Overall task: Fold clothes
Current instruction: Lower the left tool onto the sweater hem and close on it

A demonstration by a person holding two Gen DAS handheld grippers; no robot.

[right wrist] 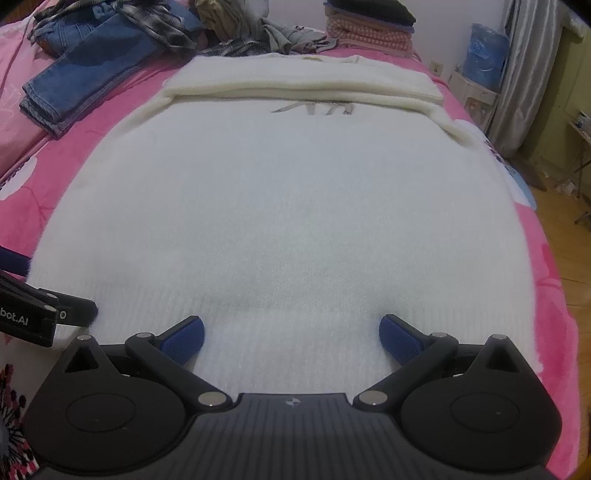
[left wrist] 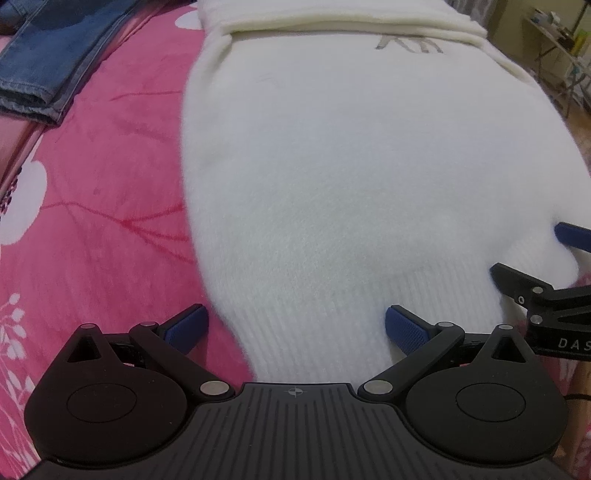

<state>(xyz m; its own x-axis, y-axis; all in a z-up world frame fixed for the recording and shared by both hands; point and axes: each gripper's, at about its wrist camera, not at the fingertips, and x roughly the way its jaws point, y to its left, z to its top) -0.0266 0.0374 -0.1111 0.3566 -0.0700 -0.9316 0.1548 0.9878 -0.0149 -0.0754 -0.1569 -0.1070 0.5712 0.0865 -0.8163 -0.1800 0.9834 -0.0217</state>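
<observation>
White sweater (right wrist: 280, 206) flat on pink bed cover (left wrist: 110, 206), sleeves folded across far end. Left gripper (left wrist: 295, 330) and right gripper (right wrist: 291, 338) at sweater's near ribbed hem, fingers spread wide, grasping nothing; hem contact unclear. Jeans (right wrist: 88, 74) far-left of sweater.

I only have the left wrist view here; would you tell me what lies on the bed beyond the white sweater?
Observer: A heap of unfolded clothes sits past the white sweater.
Operator: Anything folded already?
Observer: Yes, a folded stack lies at the far right.
Operator: And the right gripper?
Observer: The right gripper is open, its pads straddling the ribbed hem.
</observation>
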